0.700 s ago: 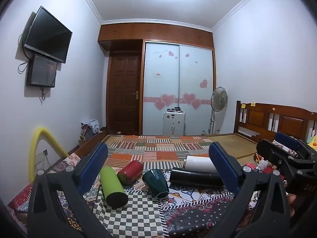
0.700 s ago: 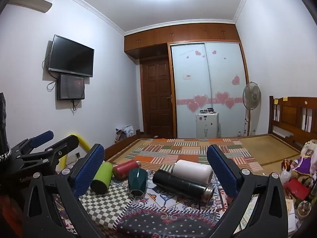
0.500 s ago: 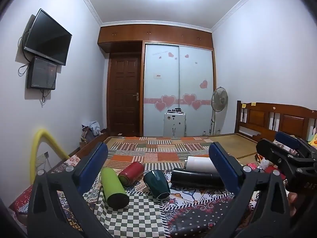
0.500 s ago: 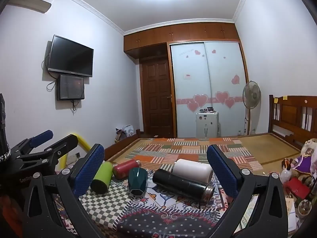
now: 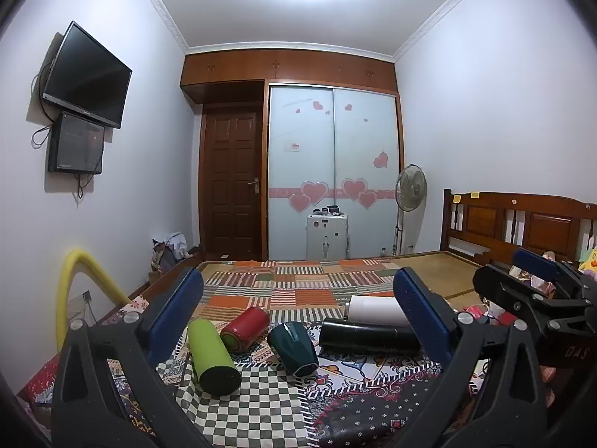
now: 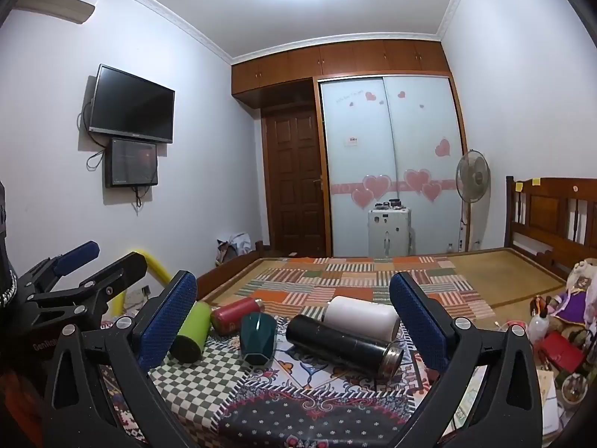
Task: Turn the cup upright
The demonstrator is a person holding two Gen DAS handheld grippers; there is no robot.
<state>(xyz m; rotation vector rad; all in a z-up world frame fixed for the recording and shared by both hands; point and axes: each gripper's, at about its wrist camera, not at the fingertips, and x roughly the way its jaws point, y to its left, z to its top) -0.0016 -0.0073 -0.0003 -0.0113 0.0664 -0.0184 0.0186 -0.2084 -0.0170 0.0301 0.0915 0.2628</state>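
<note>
Five cups lie on their sides on a patterned cloth: a green bottle, a red can-shaped cup, a dark teal cup, a black flask and a white cup. They also show in the right wrist view: the green bottle, red cup, teal cup, black flask and white cup. My left gripper is open and empty, held back from the cups. My right gripper is open and empty, also short of them.
The cloth covers a bed with a straw mat and a wooden headboard at right. A yellow tube arcs at left. Toys and clutter lie at the right. A fan and small white cabinet stand by the wardrobe.
Both views have shifted only slightly; the left wrist view has tilted a little. The cups have not moved and both grippers stay open.
</note>
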